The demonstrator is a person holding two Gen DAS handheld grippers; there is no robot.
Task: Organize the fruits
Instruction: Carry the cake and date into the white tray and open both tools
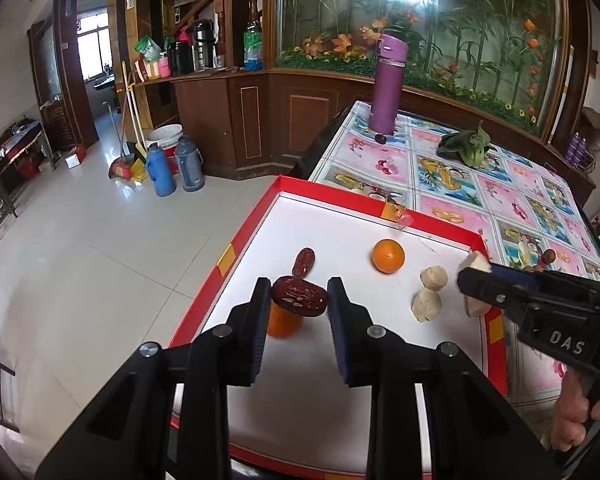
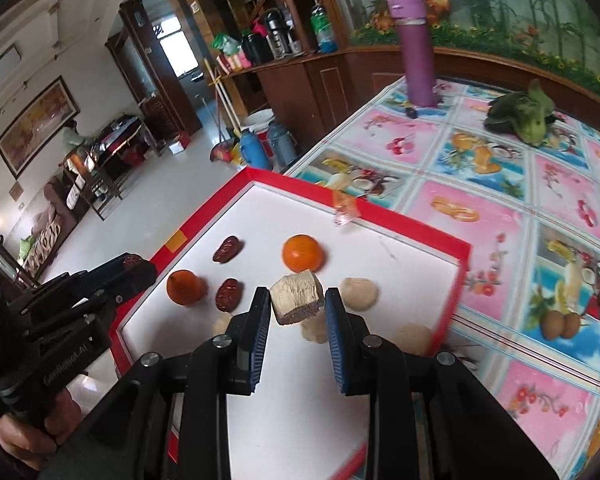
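Note:
A red-rimmed white tray (image 1: 340, 196) (image 2: 400, 226) lies at the table's left end. My left gripper (image 1: 299, 294) (image 2: 136, 270) is shut on a dark red date (image 1: 299, 295) (image 2: 132, 259), held above an orange (image 1: 284, 326) (image 2: 184, 287). My right gripper (image 2: 297, 300) (image 1: 472, 276) is shut on a beige chunk with a dark underside (image 2: 297, 298) (image 1: 475, 262) over the tray's right part. In the tray lie a second orange (image 1: 388, 255) (image 2: 302, 253), two more dates (image 2: 228, 249) (image 2: 228, 295) and several beige pieces (image 1: 434, 278) (image 2: 358, 294).
The table wears a fruit-patterned cloth (image 2: 500, 208). A purple bottle (image 1: 388, 84) (image 2: 416, 48) and a green leafy vegetable (image 1: 466, 146) (image 2: 520, 116) stand at its far end. Small brown fruits (image 2: 560, 322) lie right of the tray. Left of the tray the floor drops away.

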